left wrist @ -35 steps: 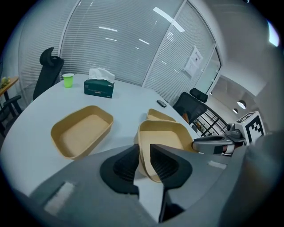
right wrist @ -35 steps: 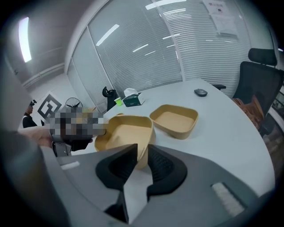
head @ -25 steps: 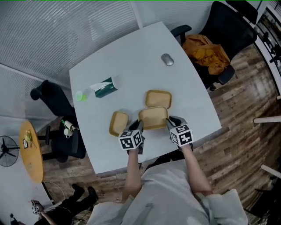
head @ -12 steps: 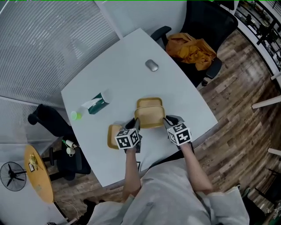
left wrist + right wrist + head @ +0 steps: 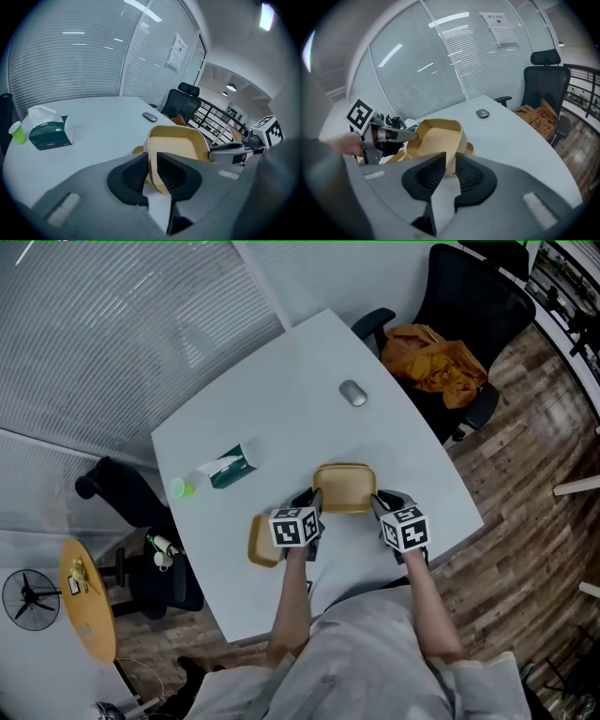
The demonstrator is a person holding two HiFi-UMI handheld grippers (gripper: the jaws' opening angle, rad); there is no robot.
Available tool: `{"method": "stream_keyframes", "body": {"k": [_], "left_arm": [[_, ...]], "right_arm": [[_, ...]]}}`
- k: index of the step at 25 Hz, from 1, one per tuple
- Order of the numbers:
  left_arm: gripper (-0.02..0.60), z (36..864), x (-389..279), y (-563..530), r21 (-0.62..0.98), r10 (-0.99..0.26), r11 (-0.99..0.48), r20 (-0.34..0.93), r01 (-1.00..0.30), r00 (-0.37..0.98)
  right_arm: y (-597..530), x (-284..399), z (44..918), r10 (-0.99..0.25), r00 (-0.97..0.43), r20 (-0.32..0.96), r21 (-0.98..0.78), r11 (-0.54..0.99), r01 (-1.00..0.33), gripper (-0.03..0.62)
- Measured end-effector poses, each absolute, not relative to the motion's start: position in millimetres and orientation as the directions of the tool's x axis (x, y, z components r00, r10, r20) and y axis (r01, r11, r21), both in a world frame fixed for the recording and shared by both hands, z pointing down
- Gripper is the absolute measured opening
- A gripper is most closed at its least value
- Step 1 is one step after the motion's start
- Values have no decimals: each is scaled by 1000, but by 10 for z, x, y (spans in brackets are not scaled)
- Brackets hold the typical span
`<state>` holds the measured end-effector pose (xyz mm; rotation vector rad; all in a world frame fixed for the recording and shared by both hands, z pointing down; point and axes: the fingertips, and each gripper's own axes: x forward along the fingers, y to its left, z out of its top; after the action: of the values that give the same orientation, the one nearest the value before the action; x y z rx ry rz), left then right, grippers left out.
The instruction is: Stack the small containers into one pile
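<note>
The left claw (image 5: 152,161) and the right claw (image 5: 451,164) each pinch an end wall of one tan container (image 5: 344,486), with the rim between the pads. It is on the person's side of the mouse (image 5: 352,393), over a second container (image 5: 137,150) whose edge peeks out beneath. Whether the two touch I cannot tell. A third container (image 5: 262,542) lies on the counter (image 5: 281,399), farther from the mouse, just beside the left claw. The held container looks light, thin-walled and fairly stiff, probably smooth, so it should nest easily. A hard squeeze might bow its wall. A hold on both end walls should carry it level.
</note>
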<state>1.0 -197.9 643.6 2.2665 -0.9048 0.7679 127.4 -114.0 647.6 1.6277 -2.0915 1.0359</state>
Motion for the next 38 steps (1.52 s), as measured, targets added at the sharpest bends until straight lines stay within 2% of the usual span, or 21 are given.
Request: {"method": "stream_keyframes", "body": {"k": [7, 23, 38], "left_arm": [[63, 6585, -41, -2243, 302, -362, -611, 715, -731, 598], [64, 6949, 43, -2285, 377, -253, -611, 740, -696, 624], [89, 7166, 97, -2268, 409, -201, -593, 759, -694, 620]], "right_arm": [[-1355, 1189, 6600, -682, -366, 633, -424, 89, -901, 64], [-1441, 1205, 6825, -617, -362, 698, -433, 39, -901, 67], [-1425, 1281, 7040, -598, -363, 714, -506, -83, -858, 67]]}}
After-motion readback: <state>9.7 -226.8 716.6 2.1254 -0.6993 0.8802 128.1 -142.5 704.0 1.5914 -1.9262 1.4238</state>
